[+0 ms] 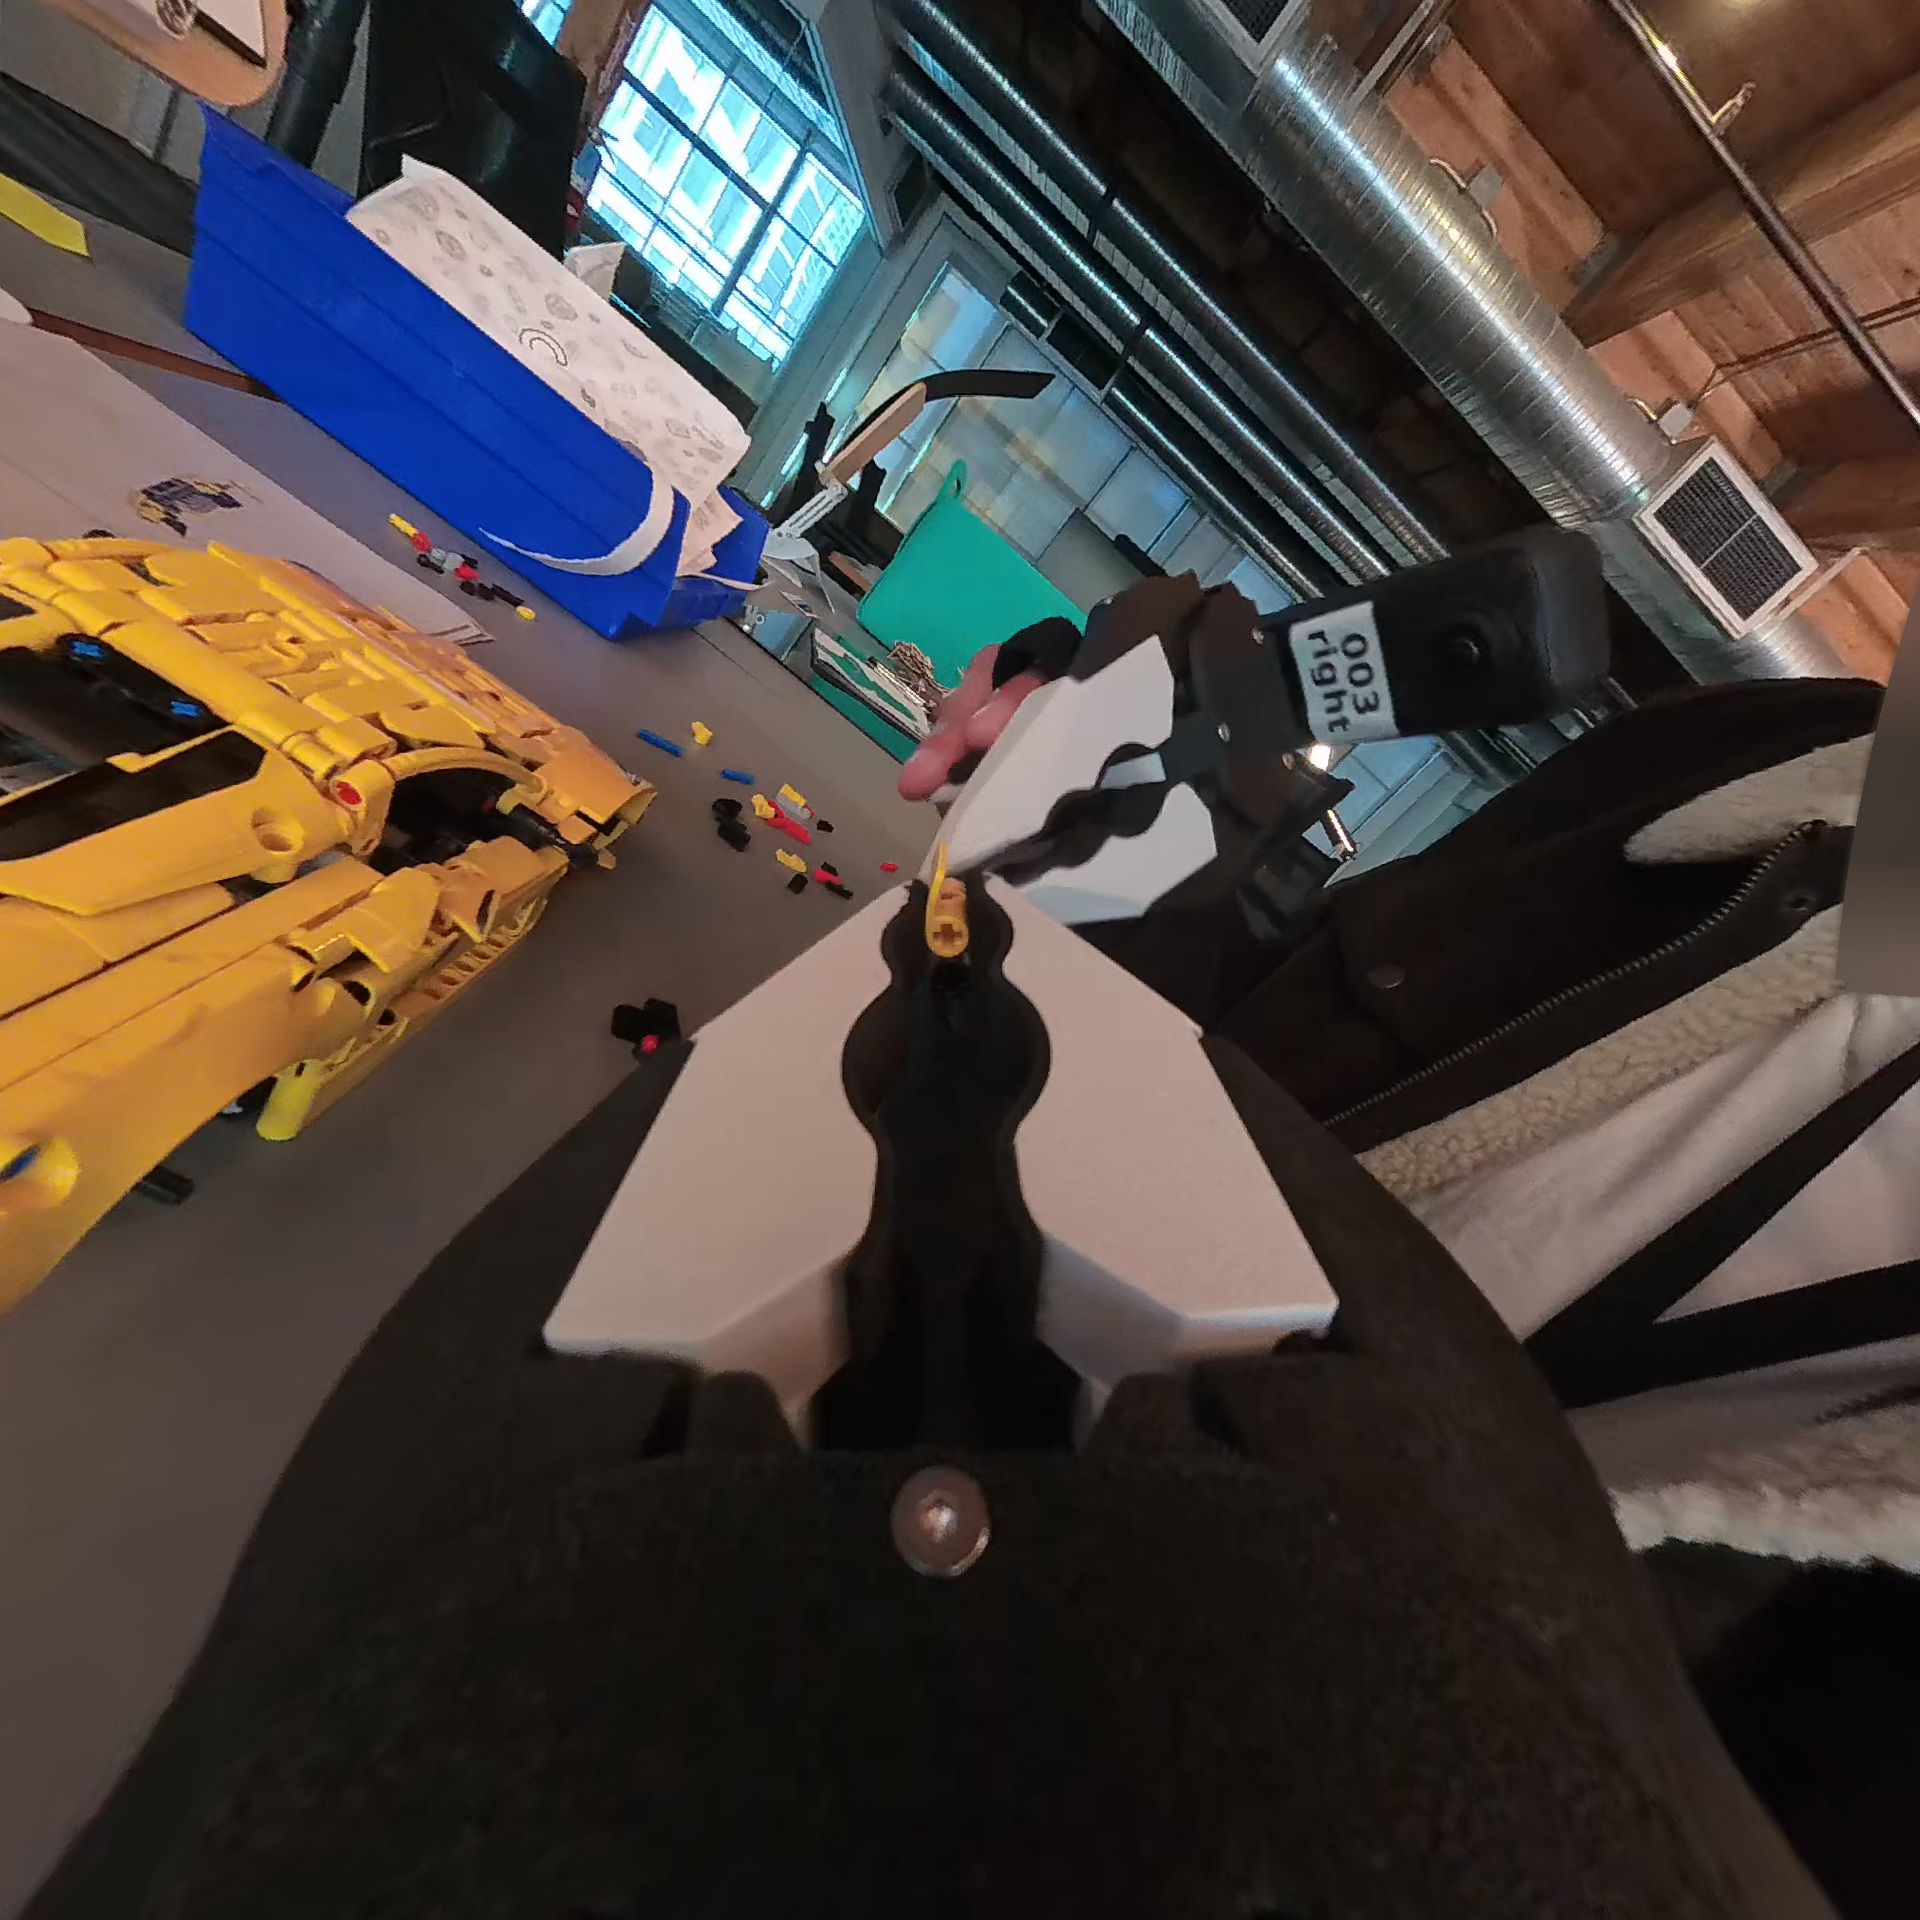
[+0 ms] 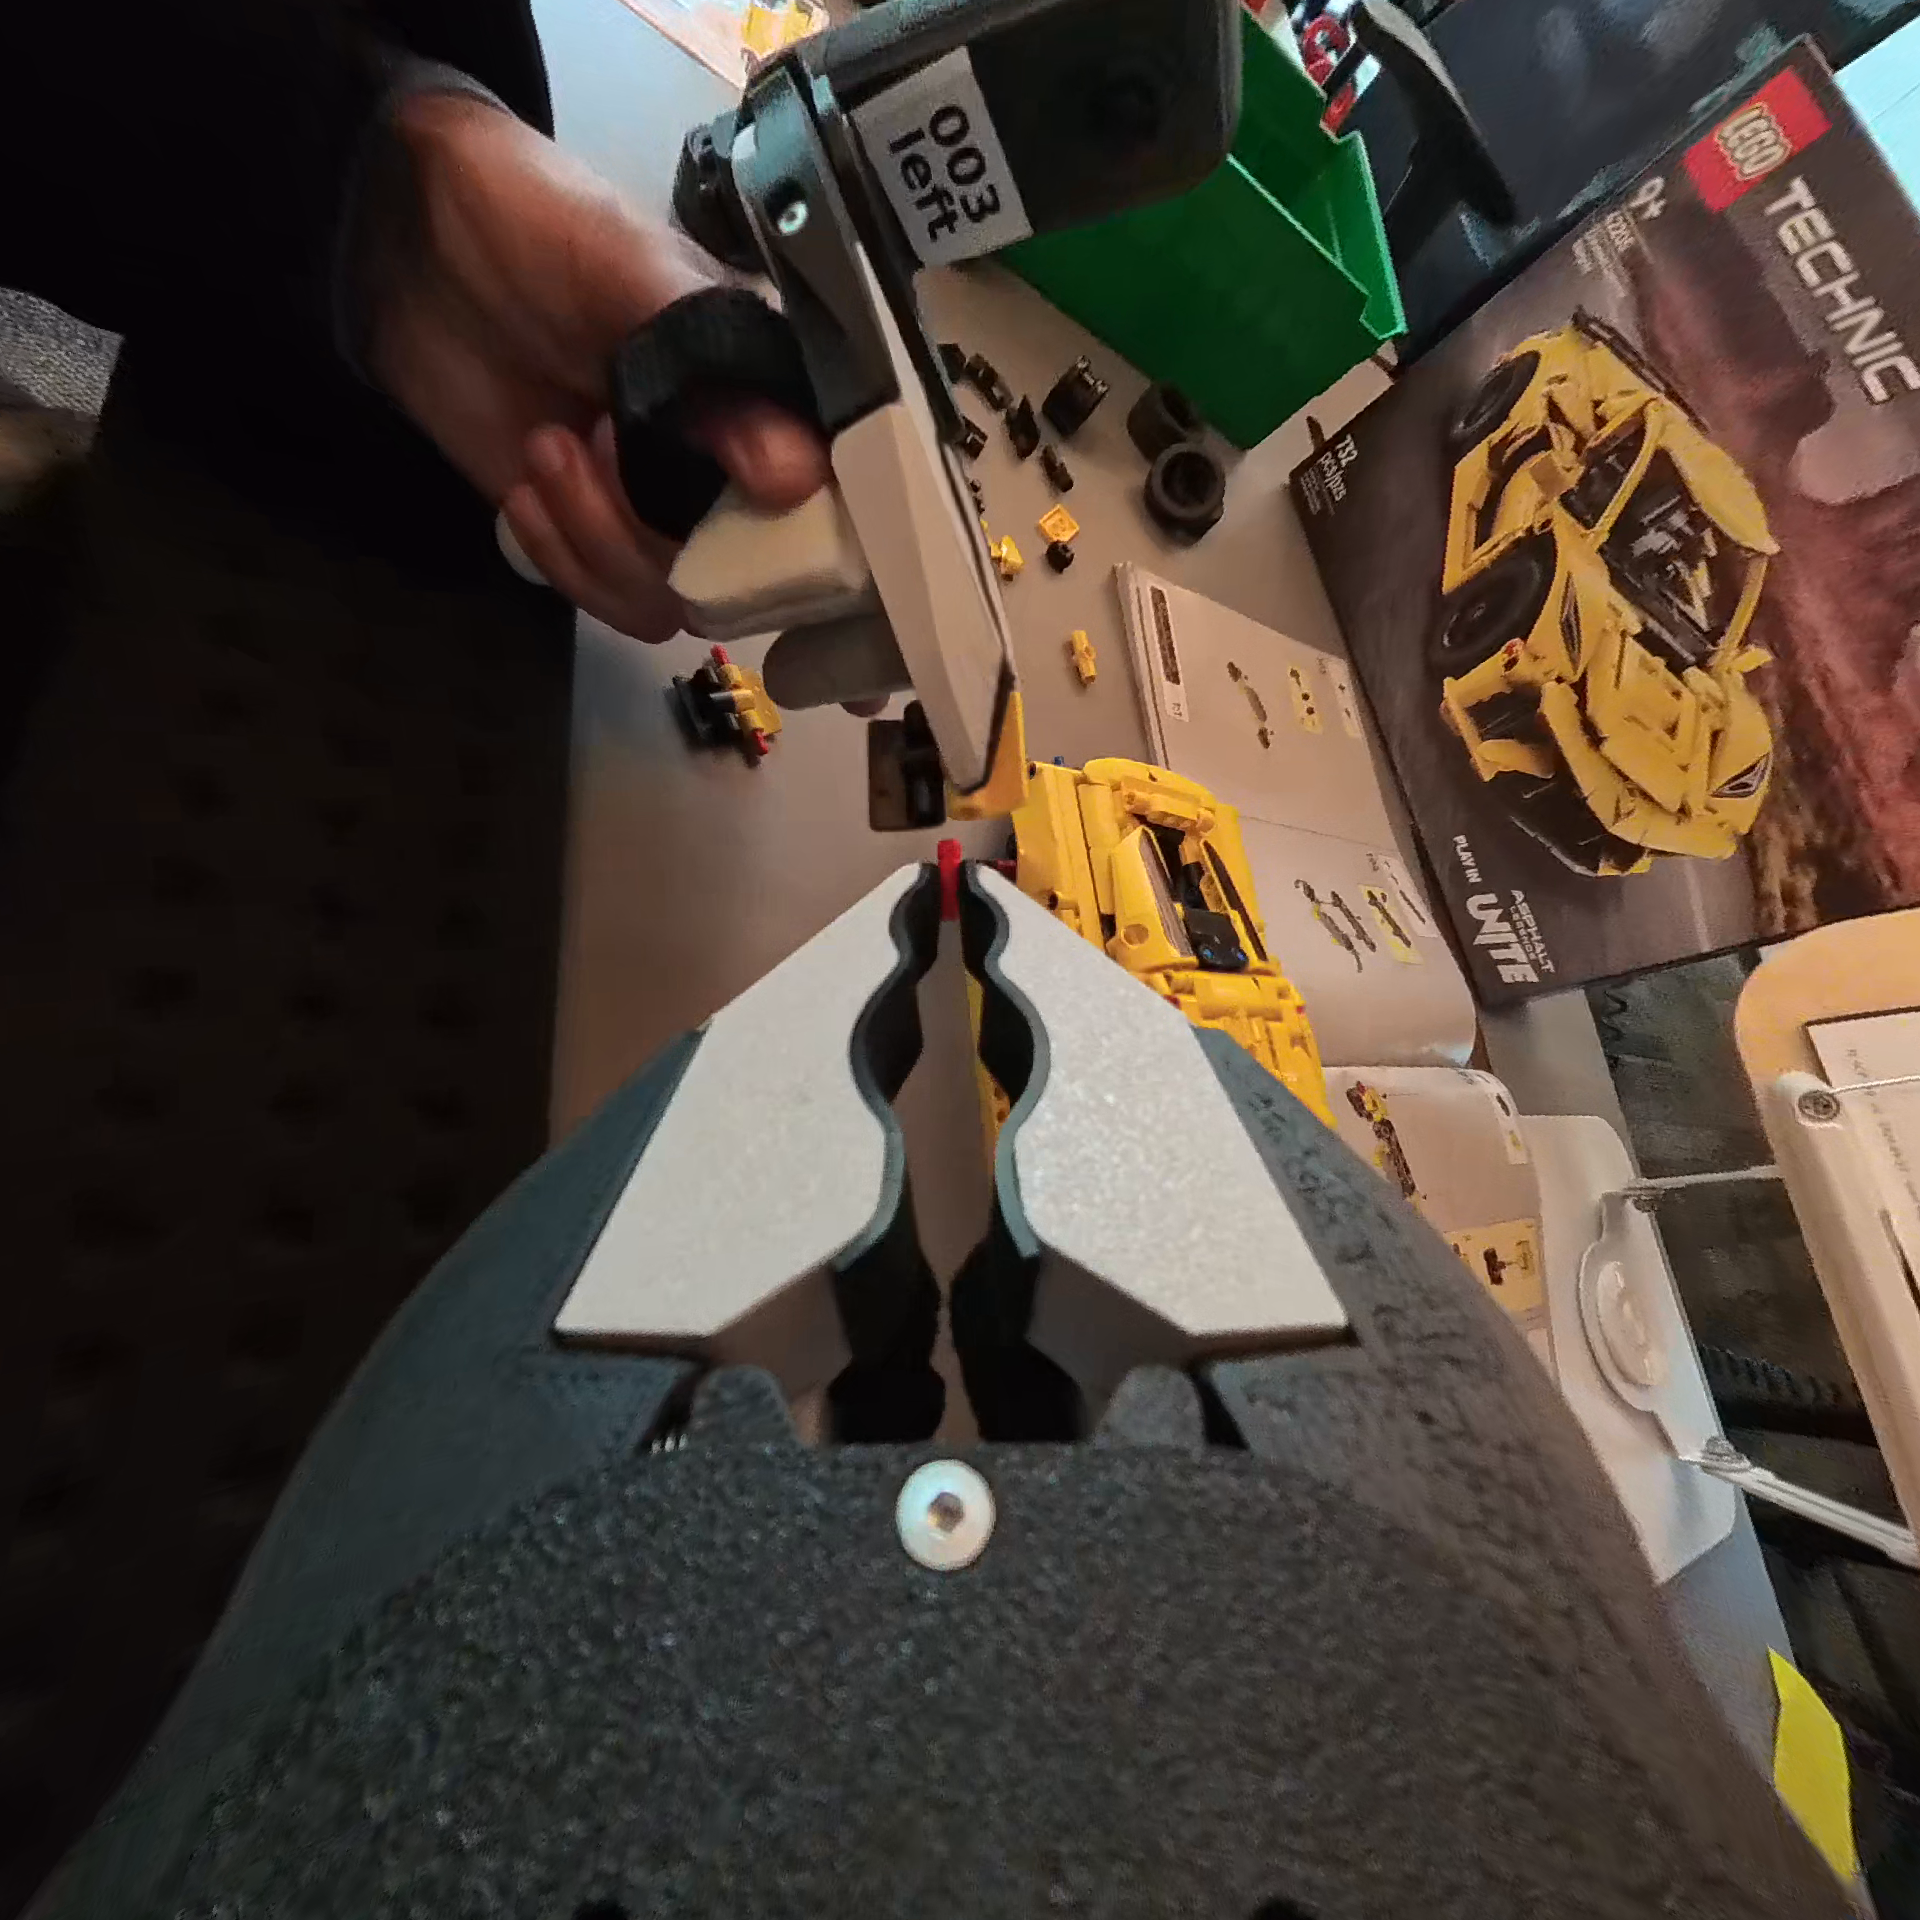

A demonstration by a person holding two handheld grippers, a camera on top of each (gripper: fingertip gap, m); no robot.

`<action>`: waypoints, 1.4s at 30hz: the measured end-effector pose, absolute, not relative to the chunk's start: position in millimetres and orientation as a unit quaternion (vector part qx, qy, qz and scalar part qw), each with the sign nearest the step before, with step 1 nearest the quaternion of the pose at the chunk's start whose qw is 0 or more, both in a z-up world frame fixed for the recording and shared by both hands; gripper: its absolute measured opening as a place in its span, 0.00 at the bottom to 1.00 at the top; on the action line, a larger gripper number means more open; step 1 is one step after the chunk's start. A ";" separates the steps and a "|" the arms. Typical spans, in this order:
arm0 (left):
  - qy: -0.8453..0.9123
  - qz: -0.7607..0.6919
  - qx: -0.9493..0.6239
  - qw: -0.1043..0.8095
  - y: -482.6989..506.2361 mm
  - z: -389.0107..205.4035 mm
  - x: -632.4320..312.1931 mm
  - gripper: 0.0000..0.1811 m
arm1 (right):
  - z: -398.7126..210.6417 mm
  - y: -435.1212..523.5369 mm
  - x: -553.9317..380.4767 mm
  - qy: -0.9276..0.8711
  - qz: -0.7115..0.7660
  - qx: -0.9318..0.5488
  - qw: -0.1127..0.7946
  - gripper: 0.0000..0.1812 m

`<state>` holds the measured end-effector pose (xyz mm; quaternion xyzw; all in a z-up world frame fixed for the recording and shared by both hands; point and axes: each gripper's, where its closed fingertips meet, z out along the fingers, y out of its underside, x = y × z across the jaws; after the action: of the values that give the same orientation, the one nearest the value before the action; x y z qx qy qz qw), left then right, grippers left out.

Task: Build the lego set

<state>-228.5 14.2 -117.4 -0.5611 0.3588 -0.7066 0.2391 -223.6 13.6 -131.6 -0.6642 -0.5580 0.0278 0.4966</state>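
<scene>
Misalignment is your risk: your left gripper [image 1: 940, 914] pinches a yellow piece [image 1: 945, 920] above the table, your right gripper [image 2: 948, 883] pinches a red pin [image 2: 948, 894], and forcing them askew could pop either loose.

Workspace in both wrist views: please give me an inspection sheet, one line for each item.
Surface: grey table, mostly covered.
Job's things: yellow lego car, part-built; open instruction booklet; set box.
Clutter: loose small pieces; black tyres; blue bin; green bin.
Grippers: left gripper shut on yellow piece; right gripper shut on red pin.
Cables: nothing seen.
Surroundings: windows, ceiling ducts.
</scene>
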 end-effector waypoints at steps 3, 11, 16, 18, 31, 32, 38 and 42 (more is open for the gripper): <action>0.361 -0.702 -0.564 0.242 14.5 -118.8 -227.5 0.04 | -131.1 14.5 -225.6 -0.554 0.026 -0.667 0.497 0.02; 0.386 -0.677 -0.566 0.268 12.2 -121.3 -225.3 0.04 | -133.4 15.7 -222.7 -0.549 0.028 -0.678 0.489 0.01; 0.401 -0.659 -0.571 0.281 11.8 -124.8 -223.6 0.04 | -134.6 14.1 -221.7 -0.547 0.033 -0.681 0.487 0.01; 0.400 -0.661 -0.570 0.280 11.7 -124.7 -223.4 0.04 | -133.8 14.0 -221.6 -0.547 0.030 -0.679 0.489 0.01; 0.427 -0.656 -0.559 0.275 1.6 -126.3 -221.4 0.04 | -136.2 3.6 -222.2 -0.510 0.178 -0.707 0.456 0.01; 0.426 -0.654 -0.561 0.275 2.3 -127.2 -221.2 0.04 | -137.4 4.2 -222.1 -0.511 0.173 -0.709 0.455 0.01; 0.442 -0.628 -0.572 0.289 3.4 -133.2 -218.6 0.04 | -143.9 6.7 -221.3 -0.502 0.183 -0.718 0.446 0.01; 0.445 -0.627 -0.570 0.292 3.8 -132.4 -217.8 0.04 | -143.6 7.5 -220.2 -0.500 0.185 -0.717 0.449 0.01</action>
<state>-217.8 3.8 -132.4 -0.5697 0.4448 -0.6266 0.2915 -220.2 7.5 -143.6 -0.7170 -0.5001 0.1849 0.4490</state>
